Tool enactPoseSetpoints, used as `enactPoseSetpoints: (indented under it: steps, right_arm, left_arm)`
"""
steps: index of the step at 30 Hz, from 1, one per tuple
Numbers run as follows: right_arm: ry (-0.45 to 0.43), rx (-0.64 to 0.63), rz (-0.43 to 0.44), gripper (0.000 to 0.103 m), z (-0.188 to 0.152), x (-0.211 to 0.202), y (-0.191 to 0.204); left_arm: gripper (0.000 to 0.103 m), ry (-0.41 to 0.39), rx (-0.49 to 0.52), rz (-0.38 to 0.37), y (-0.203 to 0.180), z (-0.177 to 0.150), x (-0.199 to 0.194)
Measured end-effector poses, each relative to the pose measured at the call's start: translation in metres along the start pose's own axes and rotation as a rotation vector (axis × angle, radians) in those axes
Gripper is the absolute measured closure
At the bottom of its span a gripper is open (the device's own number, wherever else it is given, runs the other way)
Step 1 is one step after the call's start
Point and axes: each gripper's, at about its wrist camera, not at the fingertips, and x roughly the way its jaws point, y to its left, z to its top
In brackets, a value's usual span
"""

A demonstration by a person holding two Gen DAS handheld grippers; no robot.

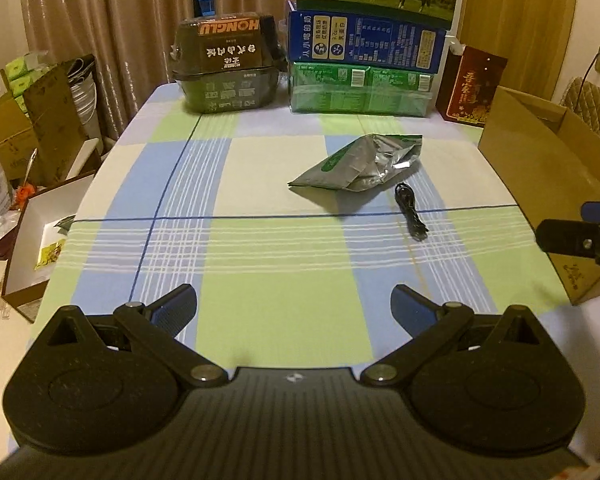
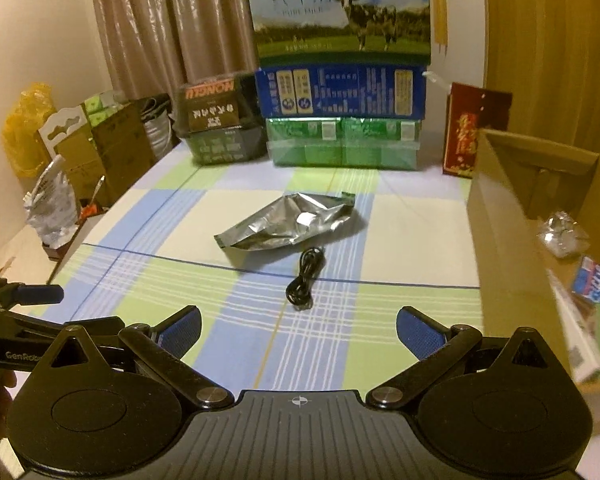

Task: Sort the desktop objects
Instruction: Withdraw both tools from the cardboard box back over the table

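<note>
A crumpled silver foil bag point(image 1: 360, 164) lies on the checked tablecloth, also in the right wrist view point(image 2: 290, 224). A coiled black cable point(image 1: 410, 210) lies just in front of it, also in the right wrist view point(image 2: 305, 280). An open cardboard box point(image 2: 540, 240) at the right holds several small items. My left gripper point(image 1: 294, 308) is open and empty, well short of both objects. My right gripper point(image 2: 298, 330) is open and empty, a little short of the cable. Each gripper's tip shows at the edge of the other's view.
At the table's back stand a dark boxed set point(image 1: 226, 68), stacked green and blue milk cartons point(image 1: 364, 68) and a red box point(image 1: 470, 86). Cardboard boxes and bags point(image 1: 40, 128) sit on the floor to the left. The cardboard box point(image 1: 548, 168) borders the table's right side.
</note>
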Motion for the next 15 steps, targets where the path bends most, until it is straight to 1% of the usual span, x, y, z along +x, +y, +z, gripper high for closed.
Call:
enactPoseSetpoints:
  steps: [2, 4, 6, 10, 12, 13, 14, 15]
  right_arm:
    - [0.008, 0.001, -0.003, 0.002, 0.003, 0.013, -0.001]
    - [0.011, -0.003, -0.008, 0.002, 0.005, 0.025, -0.001]
    - [0.008, -0.014, -0.008, 0.002, 0.009, 0.037, -0.003]
    - [0.016, -0.013, -0.007, 0.003, 0.016, 0.063, -0.007]
    - [0.032, -0.012, 0.004, 0.012, 0.020, 0.081, -0.011]
    - [0.044, -0.010, 0.008, 0.021, 0.021, 0.090, -0.013]
    - [0.060, -0.003, 0.009, 0.025, 0.021, 0.100, -0.016]
    - [0.075, 0.003, 0.006, 0.027, 0.020, 0.110, -0.019]
  left_arm:
    - [0.002, -0.008, -0.007, -0.004, 0.002, 0.003, 0.010]
    - [0.002, -0.028, -0.012, -0.028, 0.005, 0.007, 0.019]
    - [0.001, -0.044, 0.001, -0.030, 0.005, 0.012, 0.027]
    - [0.001, -0.030, 0.042, -0.038, 0.006, 0.025, 0.045]
    - [0.001, -0.020, 0.067, -0.047, 0.006, 0.032, 0.054]
    - [0.001, -0.013, 0.085, -0.051, 0.005, 0.036, 0.059]
    - [0.001, -0.012, 0.099, -0.050, 0.005, 0.039, 0.064]
    - [0.001, -0.013, 0.112, -0.048, 0.006, 0.040, 0.067]
